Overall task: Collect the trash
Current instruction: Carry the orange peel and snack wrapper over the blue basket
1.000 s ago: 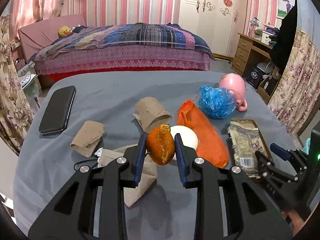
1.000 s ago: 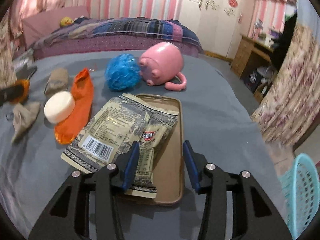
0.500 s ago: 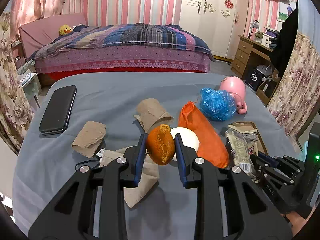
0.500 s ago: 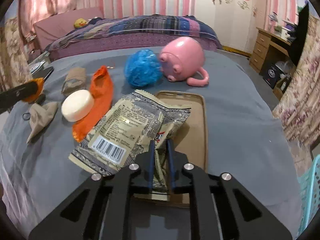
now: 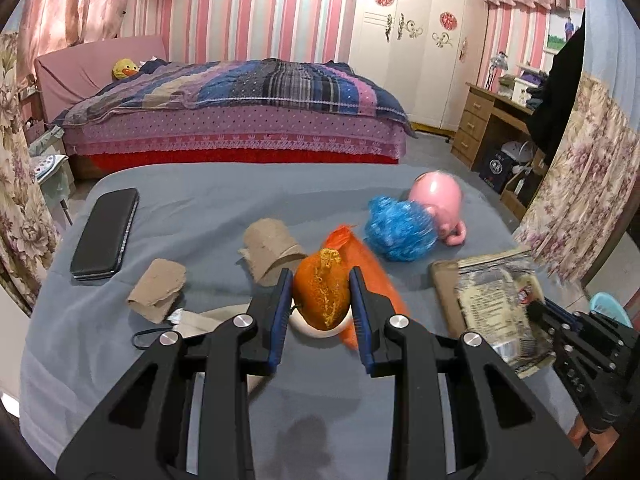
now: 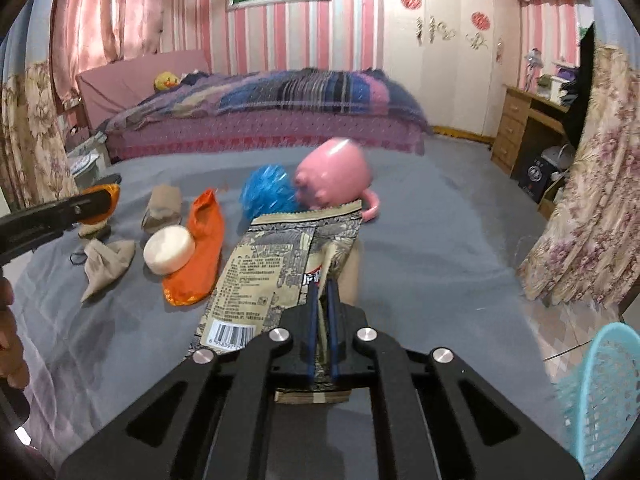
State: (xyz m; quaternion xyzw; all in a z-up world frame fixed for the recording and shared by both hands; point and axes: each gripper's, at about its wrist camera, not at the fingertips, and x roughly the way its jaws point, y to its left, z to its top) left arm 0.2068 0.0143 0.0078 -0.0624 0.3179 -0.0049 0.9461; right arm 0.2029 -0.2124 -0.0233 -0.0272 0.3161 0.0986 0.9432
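Near the worktop's front edge, left view: left gripper (image 5: pixel 320 304) jaws clamped on orange peel (image 5: pixel 322 294), soft, light. Right view: right gripper (image 6: pixel 320 312) jaws just closed, pinching snack wrapper (image 6: pixel 276 276) by its near edge; thin, crinkly, probably slippery.

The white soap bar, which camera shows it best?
The right wrist view: the soap lies in full sight, partly on the orange bag. In the left wrist view only its lower rim shows below the orange peel held in the left tool.
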